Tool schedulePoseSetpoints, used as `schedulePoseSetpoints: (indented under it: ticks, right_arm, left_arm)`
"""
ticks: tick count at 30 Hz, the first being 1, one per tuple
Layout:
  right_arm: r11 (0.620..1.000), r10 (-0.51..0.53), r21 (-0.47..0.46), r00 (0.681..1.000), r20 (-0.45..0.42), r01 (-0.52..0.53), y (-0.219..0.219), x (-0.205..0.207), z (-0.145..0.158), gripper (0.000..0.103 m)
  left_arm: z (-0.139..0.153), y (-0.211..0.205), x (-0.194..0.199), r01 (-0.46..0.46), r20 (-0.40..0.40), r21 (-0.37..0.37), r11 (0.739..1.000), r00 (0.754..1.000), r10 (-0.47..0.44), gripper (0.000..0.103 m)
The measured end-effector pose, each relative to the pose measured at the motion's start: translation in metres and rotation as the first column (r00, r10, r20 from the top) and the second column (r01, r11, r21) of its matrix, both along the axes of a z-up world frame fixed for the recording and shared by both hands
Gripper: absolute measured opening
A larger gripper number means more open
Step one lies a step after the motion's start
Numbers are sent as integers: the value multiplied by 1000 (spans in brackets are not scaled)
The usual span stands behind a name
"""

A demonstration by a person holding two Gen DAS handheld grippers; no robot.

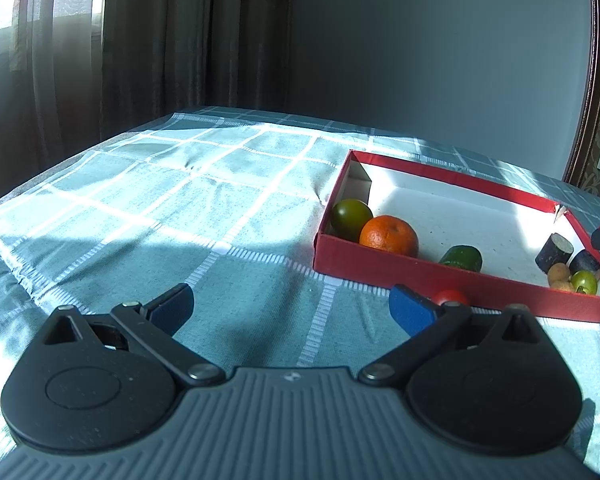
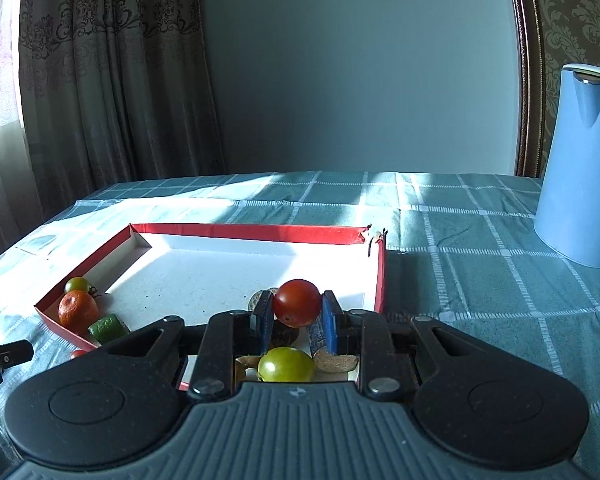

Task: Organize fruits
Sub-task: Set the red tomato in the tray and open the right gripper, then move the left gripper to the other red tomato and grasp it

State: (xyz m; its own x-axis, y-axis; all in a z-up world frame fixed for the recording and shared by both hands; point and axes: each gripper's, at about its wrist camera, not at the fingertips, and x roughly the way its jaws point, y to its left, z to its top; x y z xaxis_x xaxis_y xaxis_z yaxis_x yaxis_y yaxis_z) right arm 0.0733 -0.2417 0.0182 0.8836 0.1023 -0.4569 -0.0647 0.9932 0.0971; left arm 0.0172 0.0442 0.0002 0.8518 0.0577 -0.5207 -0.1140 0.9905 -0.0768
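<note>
My right gripper (image 2: 296,314) is shut on a red tomato (image 2: 297,302), held over the near right corner of the red box (image 2: 244,231). Below it lie a green tomato (image 2: 286,364) and dark and brownish pieces. At the box's left end sit an orange (image 1: 388,236), a green tomato (image 1: 351,218) and a cucumber piece (image 1: 462,258). My left gripper (image 1: 292,308) hangs open over the cloth, left of the box (image 1: 460,176), with nothing between its fingers. A small red tomato (image 1: 452,297) lies on the cloth just beyond its right finger, outside the box's near wall.
A teal checked tablecloth (image 1: 180,208) covers the table. A tall blue jug (image 2: 580,168) stands at the right, beyond the box. Curtains and a grey wall close off the far side. The box's far right corner (image 2: 374,236) is torn.
</note>
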Motion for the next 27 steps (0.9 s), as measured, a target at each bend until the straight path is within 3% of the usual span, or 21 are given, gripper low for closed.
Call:
schedulePoseSetpoints:
  ticks: [5,9,14,20,27]
  right_arm:
    - [1000,9,11,999,-44,-9,0,10,-9,32]
    - [999,-31,42,1000,-3,31,-8,-4,-4,67]
    - [999,-44,31,998,54,42,-17,-38,2,68]
    - [999,4,33,1000,-31,-3,-15,-64,-12,68]
    - [999,37,-34,993,-116,-41,6,-69,-35,72]
  left_arm:
    - [1,-1,-2,7,13,3,1000,1000,-7,103]
    - [3,-5,-7,33,36,14,999,999,-34,103]
    - [5,-19,-13,104,64,56,993,992,-108,103]
    - [3,-36,-5,147,18,100,984,989,-150,103]
    - [1,-52,0,168,-2,128,977,986,-169,103]
